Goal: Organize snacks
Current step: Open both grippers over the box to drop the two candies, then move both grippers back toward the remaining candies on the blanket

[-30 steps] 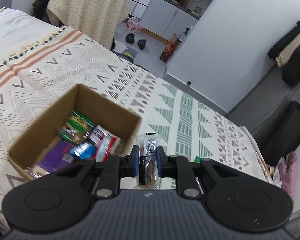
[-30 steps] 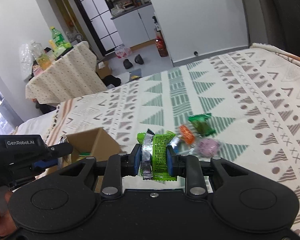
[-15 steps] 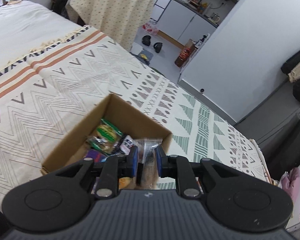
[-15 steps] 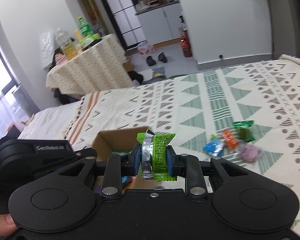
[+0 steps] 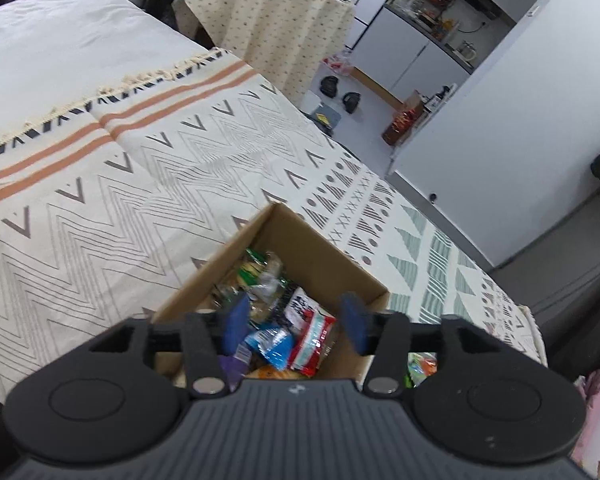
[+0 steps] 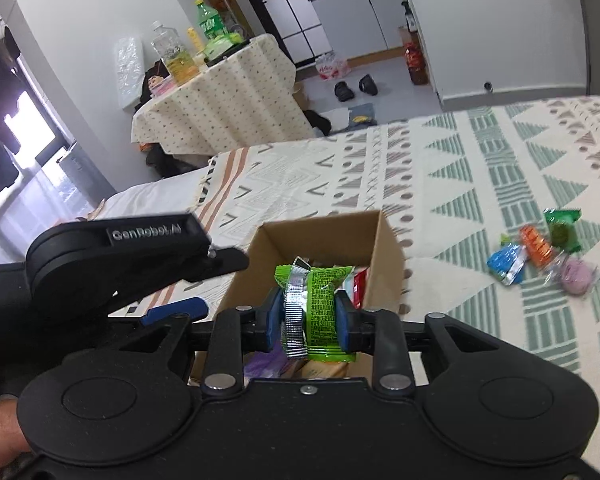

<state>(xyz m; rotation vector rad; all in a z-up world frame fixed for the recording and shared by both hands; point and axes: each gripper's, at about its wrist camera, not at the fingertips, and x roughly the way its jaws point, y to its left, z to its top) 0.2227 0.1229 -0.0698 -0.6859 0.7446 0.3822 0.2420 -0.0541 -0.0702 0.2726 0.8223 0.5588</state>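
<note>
Right gripper [image 6: 308, 316] jaws pinch the light, crinkly green snack packet [image 6: 320, 304] mid-body; left gripper [image 5: 296, 322] hangs released over the cardboard box [image 5: 332, 264].

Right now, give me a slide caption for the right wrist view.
Right gripper holds a green snack packet over the cardboard box, loose snacks waiting on the blanket.

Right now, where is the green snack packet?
In the right wrist view the green snack packet is clamped upright in the right gripper, in front of the open cardboard box, with the left gripper at its left.
</note>
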